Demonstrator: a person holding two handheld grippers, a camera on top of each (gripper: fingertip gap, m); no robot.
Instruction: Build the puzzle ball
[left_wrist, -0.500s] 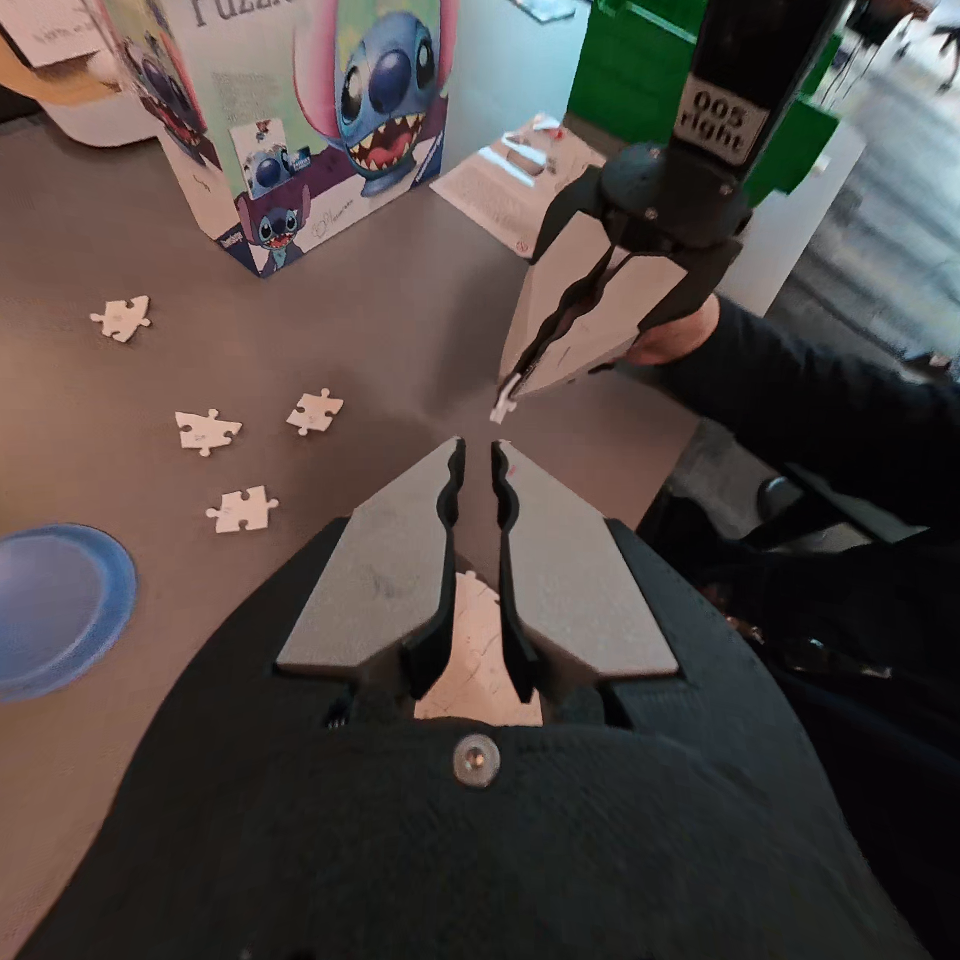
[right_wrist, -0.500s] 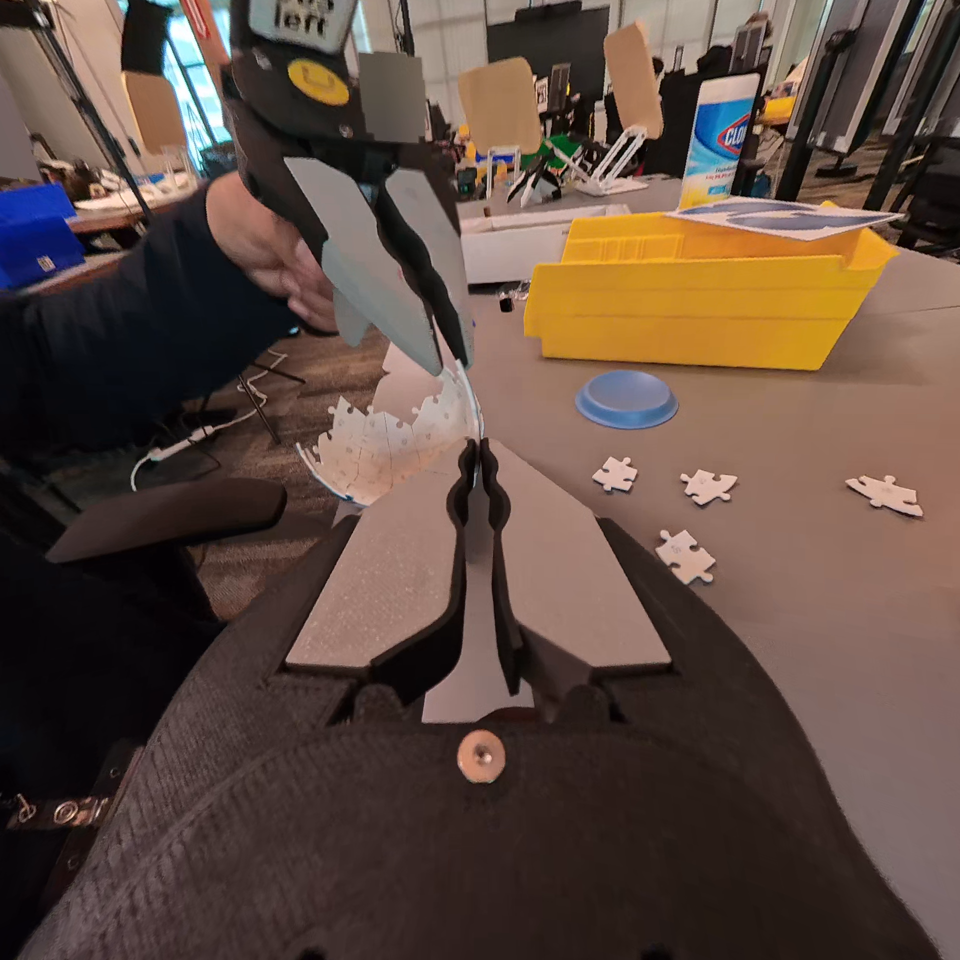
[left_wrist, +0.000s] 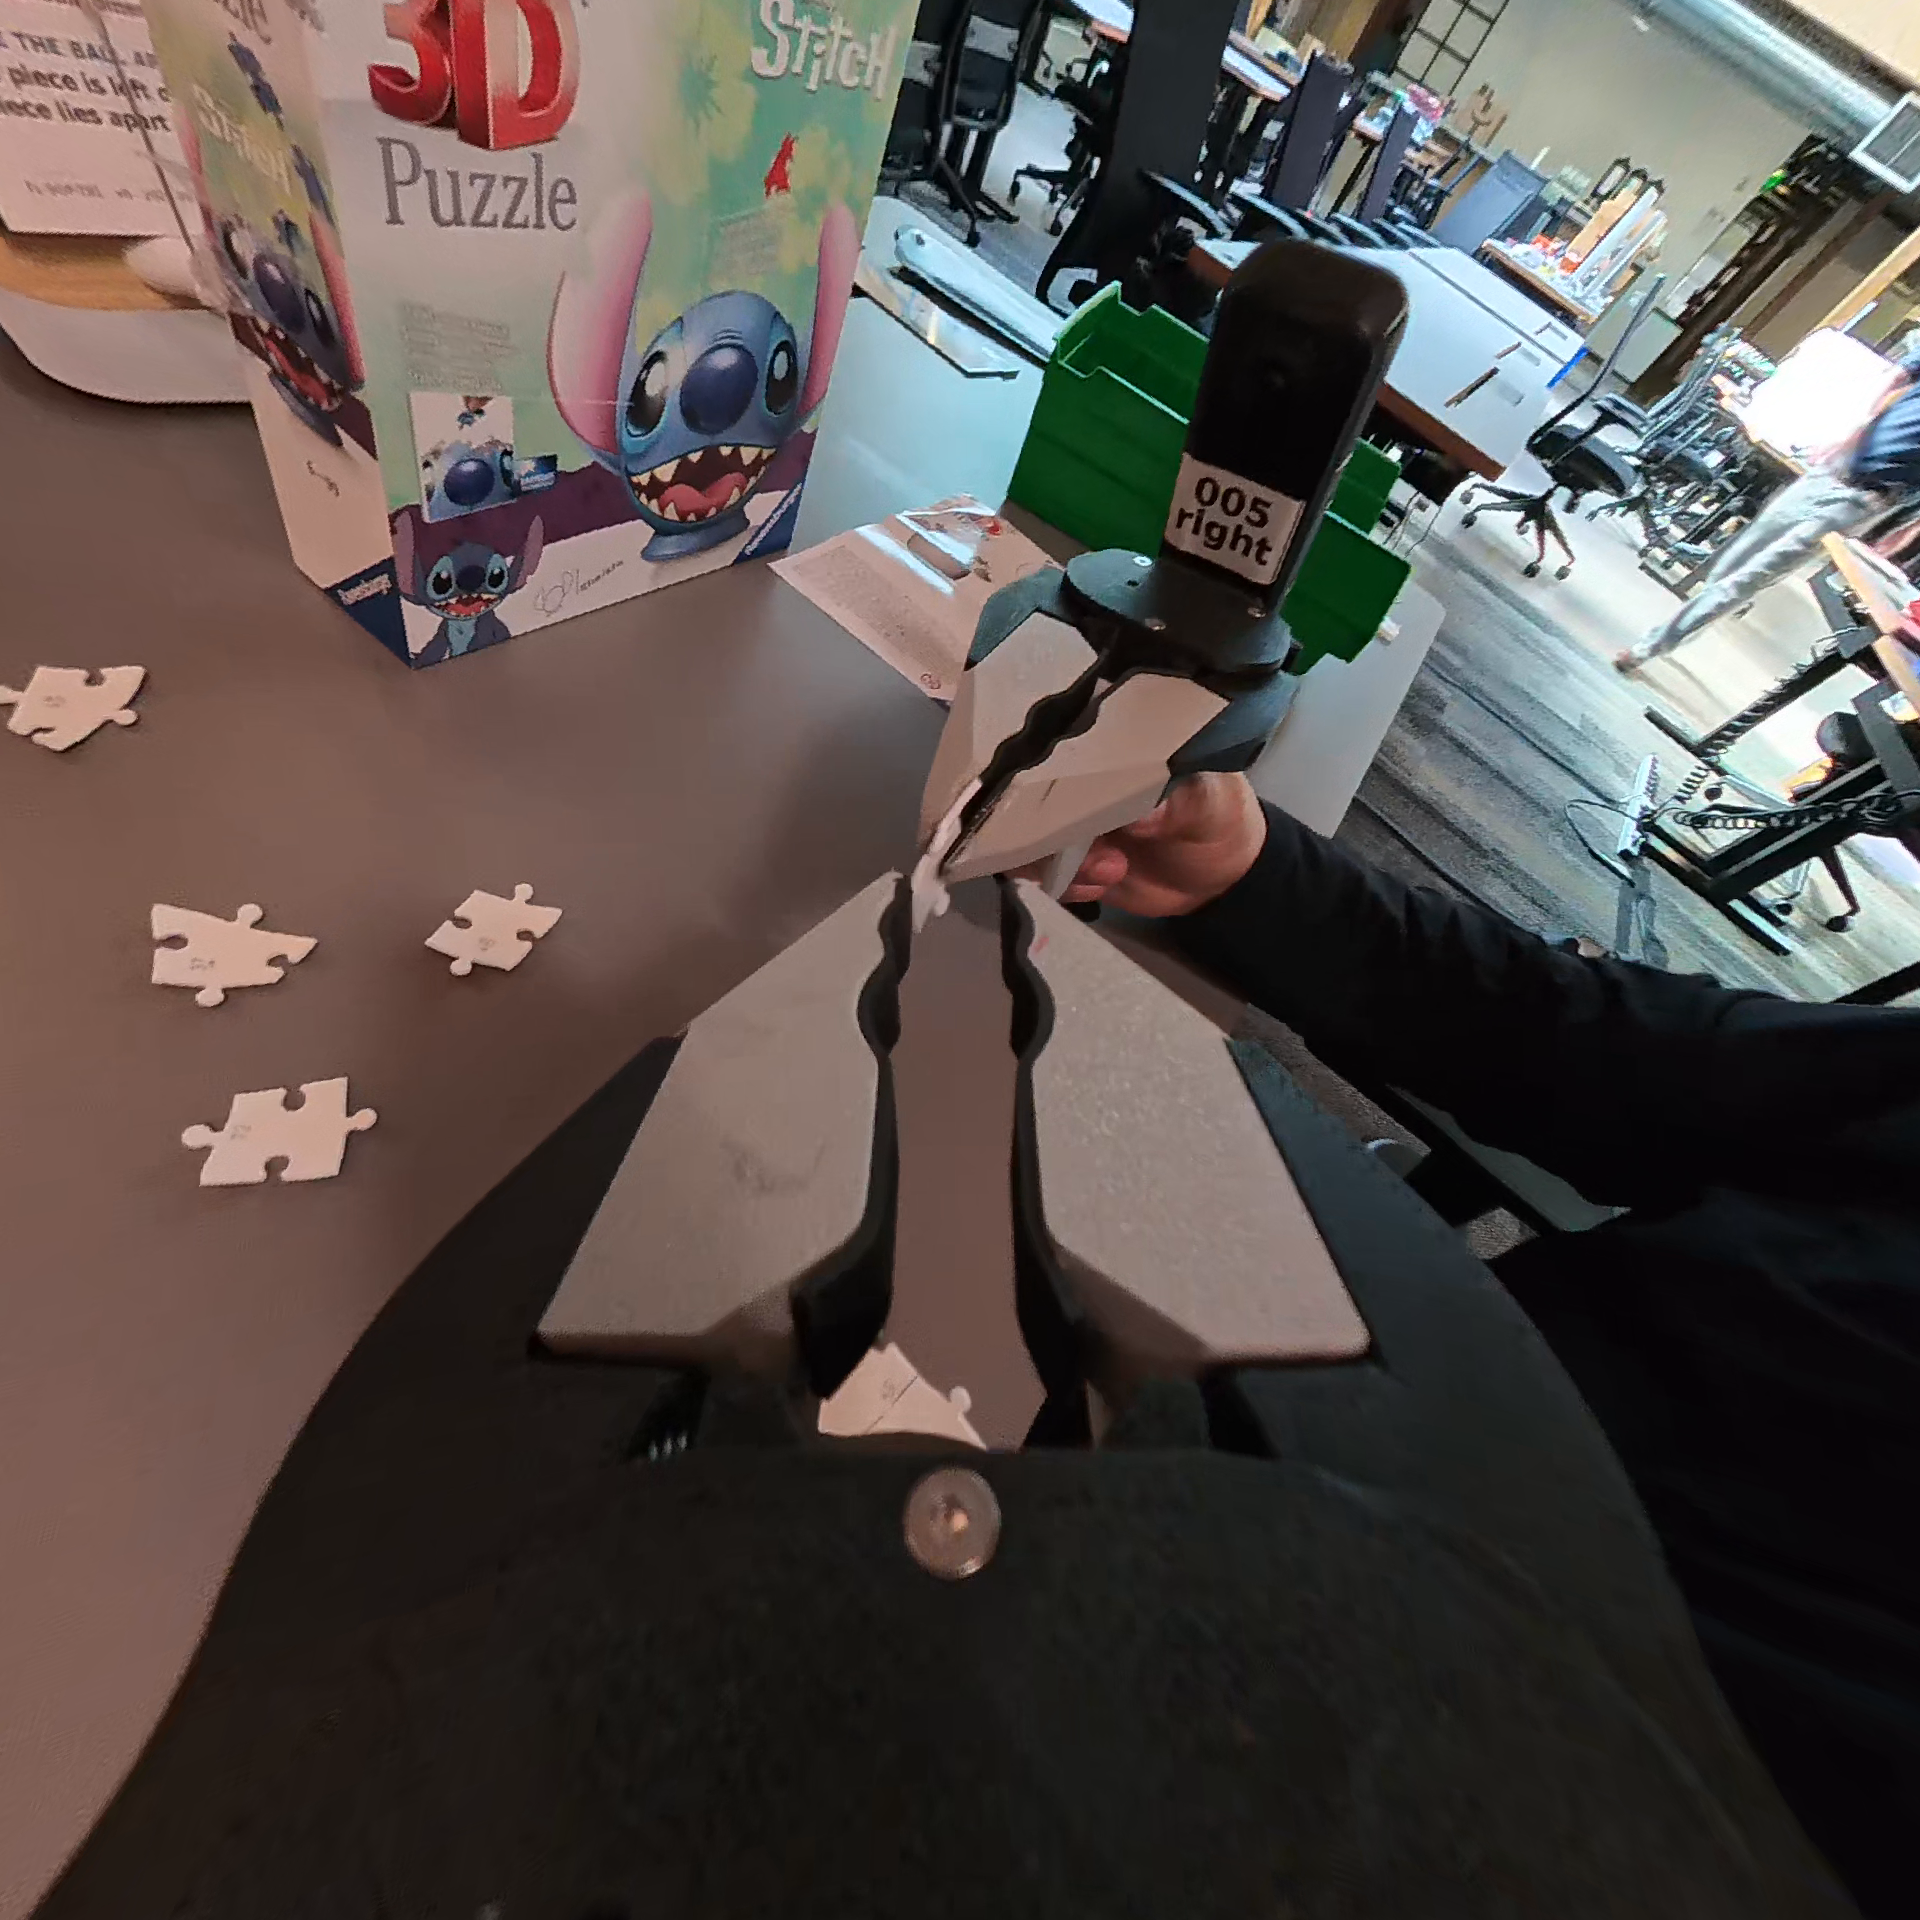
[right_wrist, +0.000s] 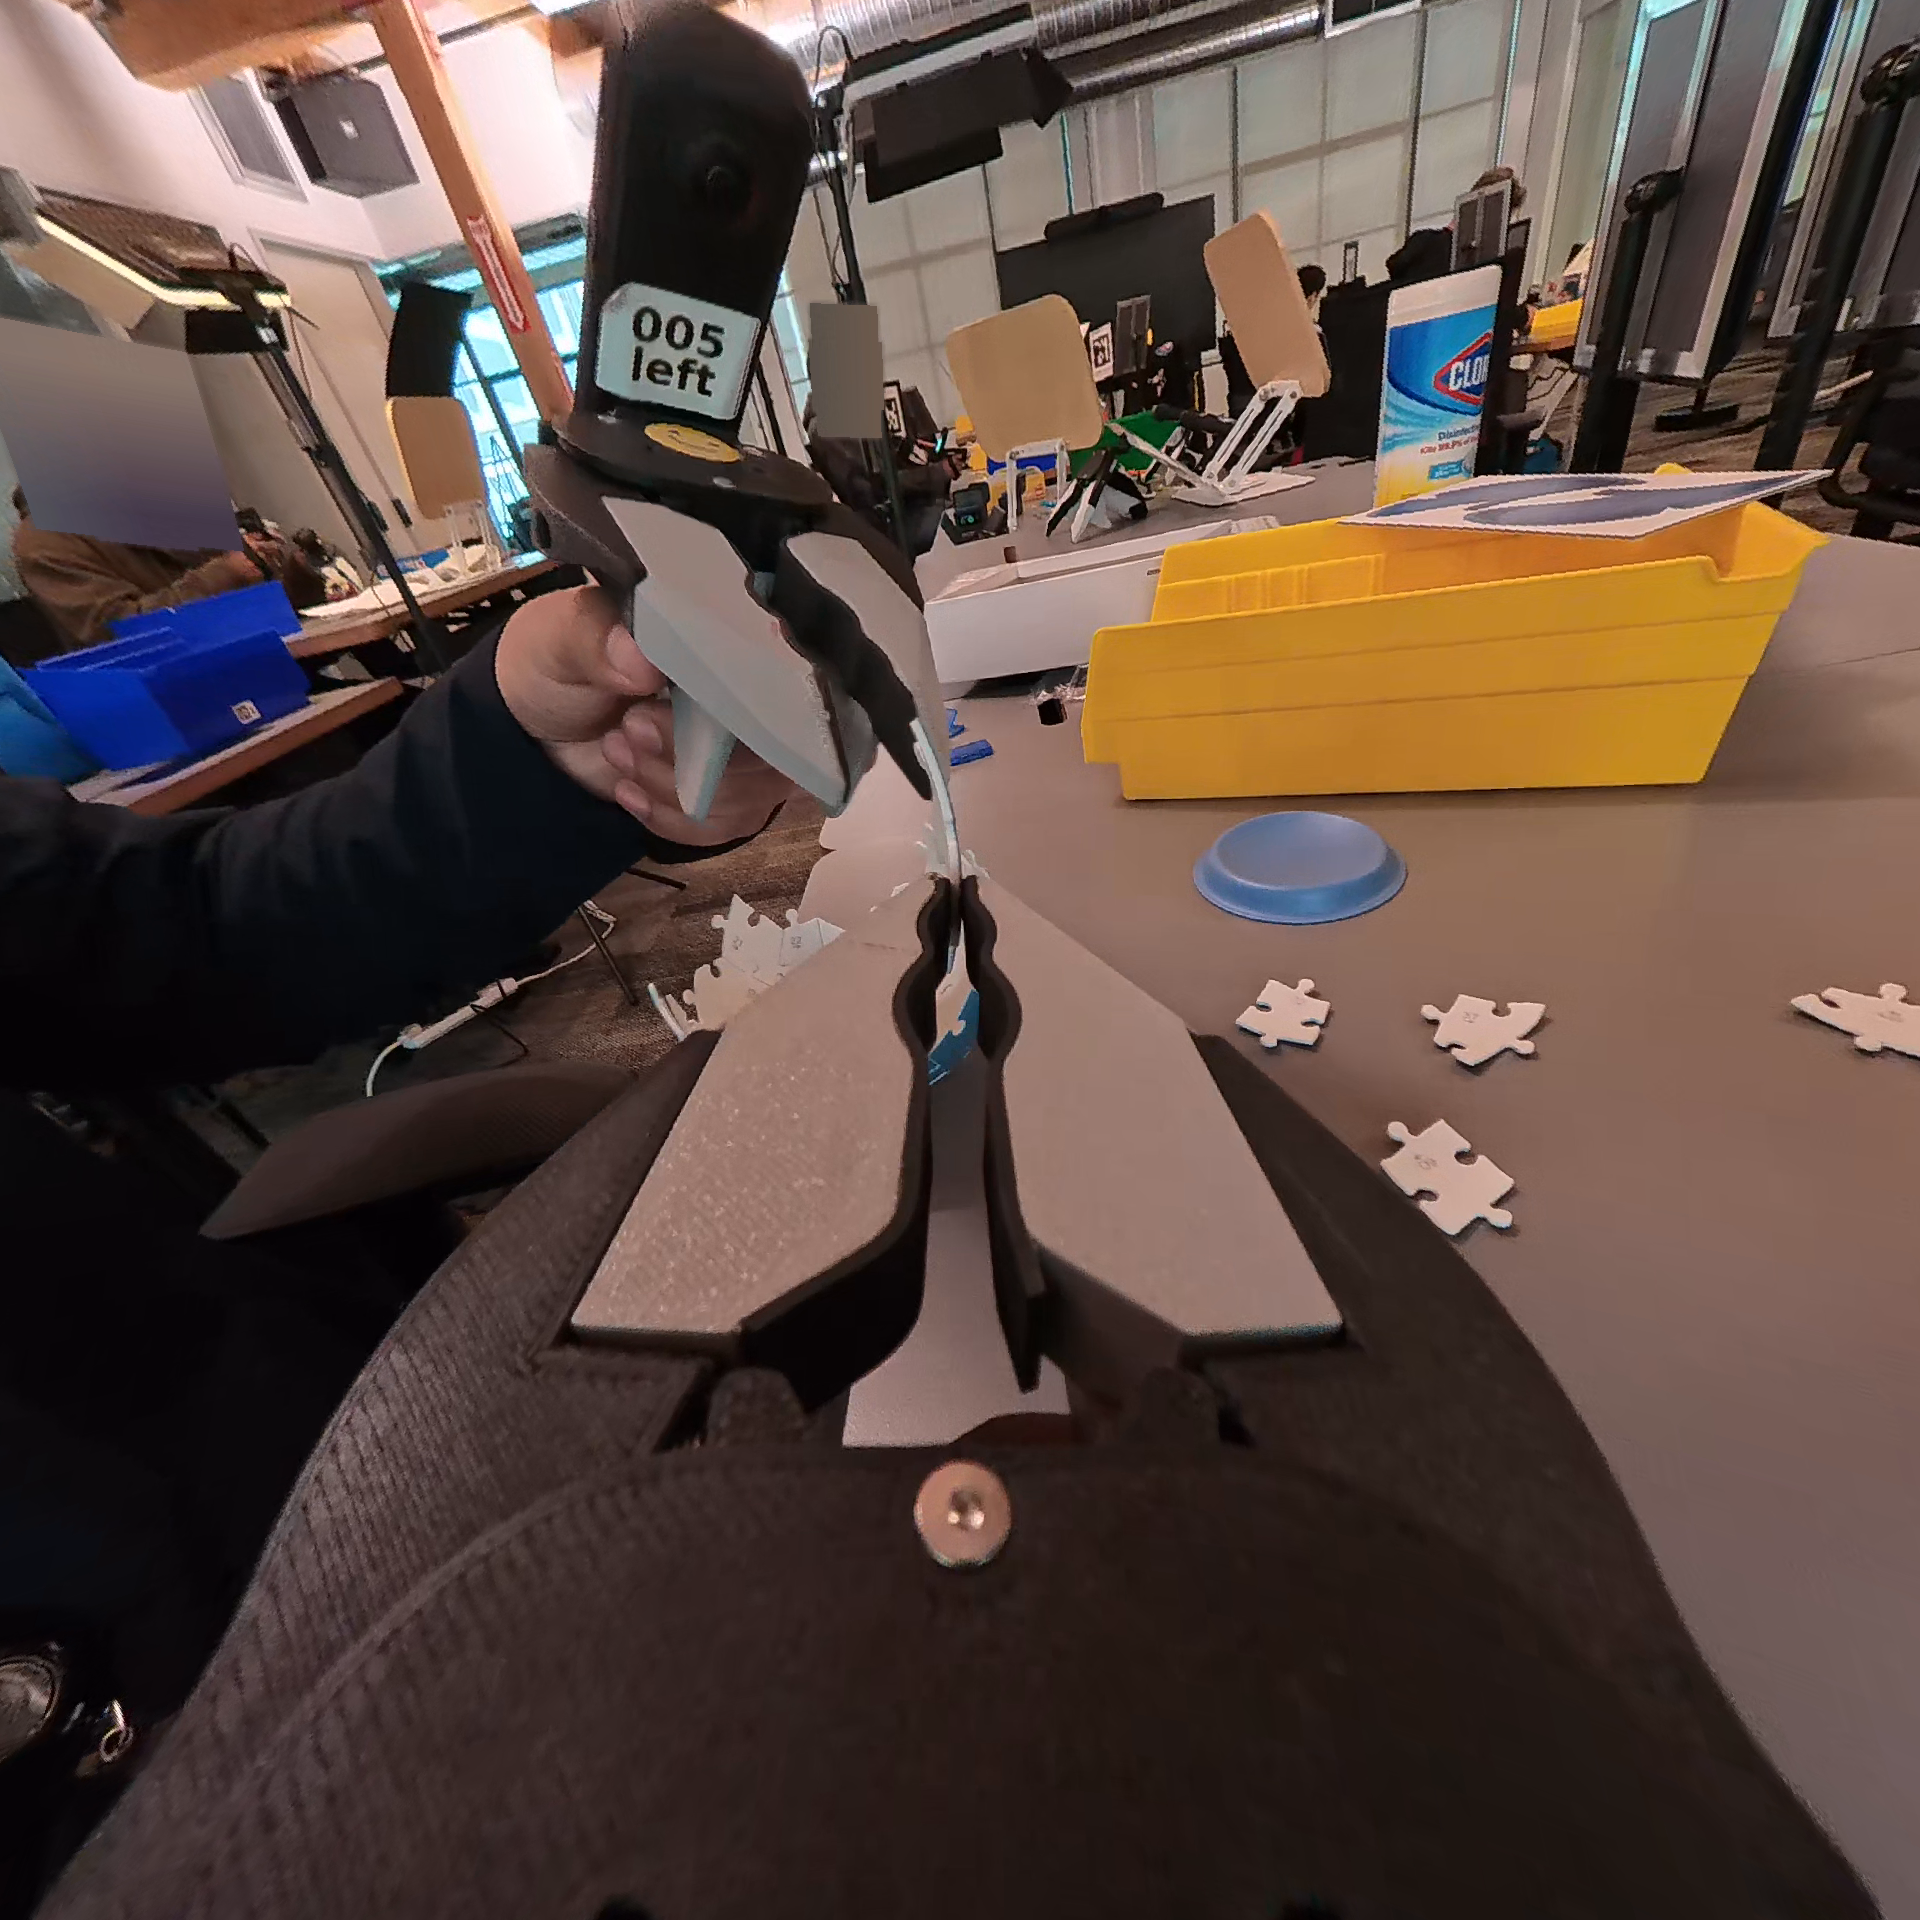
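Observation:
My left gripper holds the partial puzzle ball, a white curved shell of joined pieces, in the air past the table edge. Its jaws stand a little apart, and part of the shell shows low between them. My right gripper is shut on a single puzzle piece, white on one side and blue on the other. The piece is at the shell's rim, right at the left fingertips. The left gripper also shows in the right wrist view, and the right gripper in the left wrist view.
Several loose white pieces lie on the grey table. A blue round stand, a yellow bin, the puzzle box, a paper sheet and a green bin stand farther back. The grippers are tip to tip, or close to it.
The right gripper has brought its piece up to the left fingertips and the shell's rim. The left jaws stand slightly wider, and less of the shell shows between them.

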